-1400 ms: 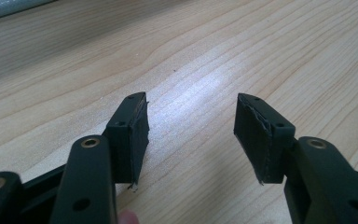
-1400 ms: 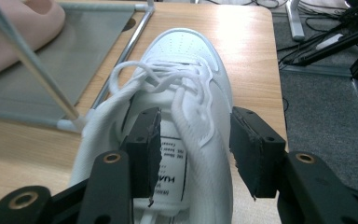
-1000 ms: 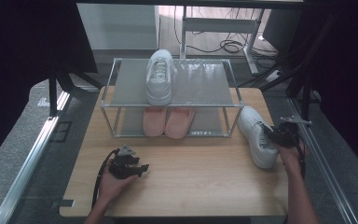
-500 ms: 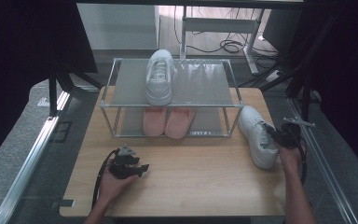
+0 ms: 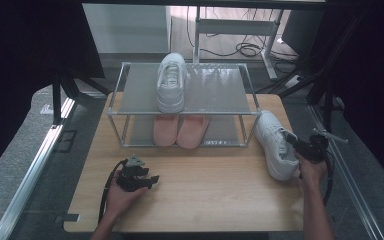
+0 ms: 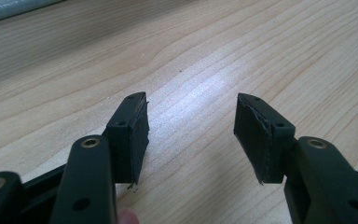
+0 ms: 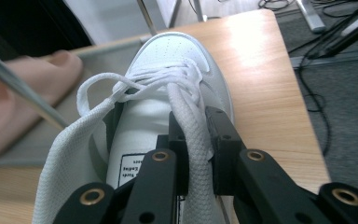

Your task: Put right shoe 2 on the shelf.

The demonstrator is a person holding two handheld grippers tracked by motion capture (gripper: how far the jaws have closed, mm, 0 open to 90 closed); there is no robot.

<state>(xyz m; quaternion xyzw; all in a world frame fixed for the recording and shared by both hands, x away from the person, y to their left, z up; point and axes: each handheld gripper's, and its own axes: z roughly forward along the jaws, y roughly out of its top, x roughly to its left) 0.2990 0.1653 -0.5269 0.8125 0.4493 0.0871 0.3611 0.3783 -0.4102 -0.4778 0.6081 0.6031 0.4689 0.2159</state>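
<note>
The right gripper (image 7: 196, 154) has just closed its jaws and pinches the side of the white shoe (image 5: 275, 145) — it sits on the table (image 5: 205, 200), right of the rack (image 5: 125, 120). The left gripper (image 6: 191, 135) rests wide open — nothing between its jaws.

White lace-up sneaker (image 5: 275, 144), laces tied, sits upright on its sole just right of the metal shoe rack (image 5: 190, 112), beside the front right leg, toe toward the rack's rear, heel toward the person.
</note>
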